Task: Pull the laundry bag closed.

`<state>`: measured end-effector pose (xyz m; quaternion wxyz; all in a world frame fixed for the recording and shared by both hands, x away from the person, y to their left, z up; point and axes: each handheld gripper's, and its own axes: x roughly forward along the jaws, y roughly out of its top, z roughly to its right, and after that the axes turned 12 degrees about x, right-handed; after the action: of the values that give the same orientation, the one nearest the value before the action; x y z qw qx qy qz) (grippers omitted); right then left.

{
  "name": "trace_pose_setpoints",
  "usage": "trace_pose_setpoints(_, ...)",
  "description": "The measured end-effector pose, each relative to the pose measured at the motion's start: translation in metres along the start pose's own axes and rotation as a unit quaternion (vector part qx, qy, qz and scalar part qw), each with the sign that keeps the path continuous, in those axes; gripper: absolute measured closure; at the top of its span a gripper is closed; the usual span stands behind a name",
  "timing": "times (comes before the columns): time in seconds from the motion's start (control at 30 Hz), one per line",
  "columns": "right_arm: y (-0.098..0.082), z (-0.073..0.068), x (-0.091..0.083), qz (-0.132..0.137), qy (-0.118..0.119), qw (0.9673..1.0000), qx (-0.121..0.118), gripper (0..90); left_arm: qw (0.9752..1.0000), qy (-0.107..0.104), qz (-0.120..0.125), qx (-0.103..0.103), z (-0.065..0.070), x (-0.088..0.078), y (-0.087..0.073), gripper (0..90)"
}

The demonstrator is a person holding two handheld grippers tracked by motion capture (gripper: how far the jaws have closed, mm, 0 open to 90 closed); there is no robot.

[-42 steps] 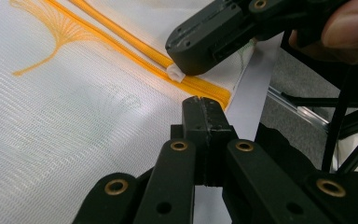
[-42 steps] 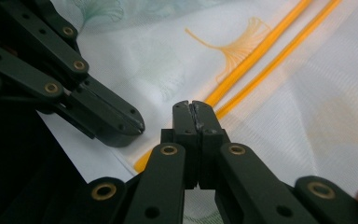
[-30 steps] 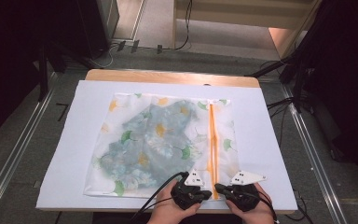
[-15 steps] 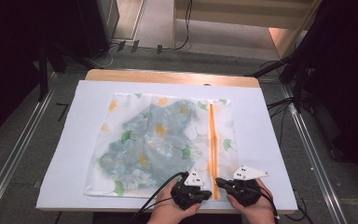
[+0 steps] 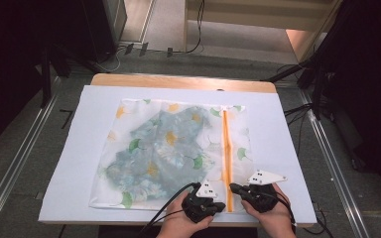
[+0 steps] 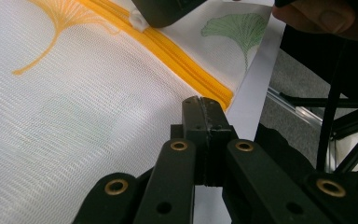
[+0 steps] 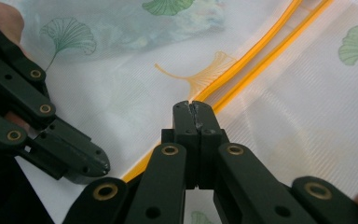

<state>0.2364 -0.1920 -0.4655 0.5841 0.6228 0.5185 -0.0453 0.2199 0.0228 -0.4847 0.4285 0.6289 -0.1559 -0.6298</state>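
Mesh laundry bag (image 5: pixel 178 153): white net printed with green and orange ginkgo leaves, lying flat on the white sheet (image 5: pixel 287 139) that covers the worktop (image 5: pixel 178 81). The bag sits about midway between the left and right edges, its near edge close to the near edge of the worktop. A bare strip of wood shows along the far edge.

Inside the bag, a blue-green flowered garment (image 5: pixel 158 148) is bunched toward its left and middle, seen through the net.

Orange zipper (image 5: pixel 225 153): runs from the far edge of the bag to the near edge, on the bag's right side. In the right tool view the two orange tracks (image 7: pixel 261 51) lie parted for a stretch; in the left tool view the tape is joined near the bag's corner (image 6: pixel 186 60).

Left tool (image 5: pixel 209 194): at the near edge of the bag, just left of the zipper's near end. Jaws pressed together, nothing visible between them; tips over the mesh beside the zipper end (image 6: pixel 204 105).

Right tool (image 5: pixel 235 188): just right of the zipper near the near edge, pointing toward the left tool. Jaws together, tips at the orange tape (image 7: pixel 192 106); whether they pinch it cannot be told.
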Motion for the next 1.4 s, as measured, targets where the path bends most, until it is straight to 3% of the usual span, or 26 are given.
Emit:
trace_pose_setpoints(0.17,0.006,0.004,0.000,0.003,0.006,1.0000,0.005,90.0,1.0000,0.001,-0.002,0.001,0.000,0.000,0.000,90.0)
trace_pose_setpoints(1.4,0.046,0.030,0.019,0.033,-0.016,0.9992,0.014,90.0,1.0000,0.003,0.002,-0.001,0.001,0.000,0.000,90.0)
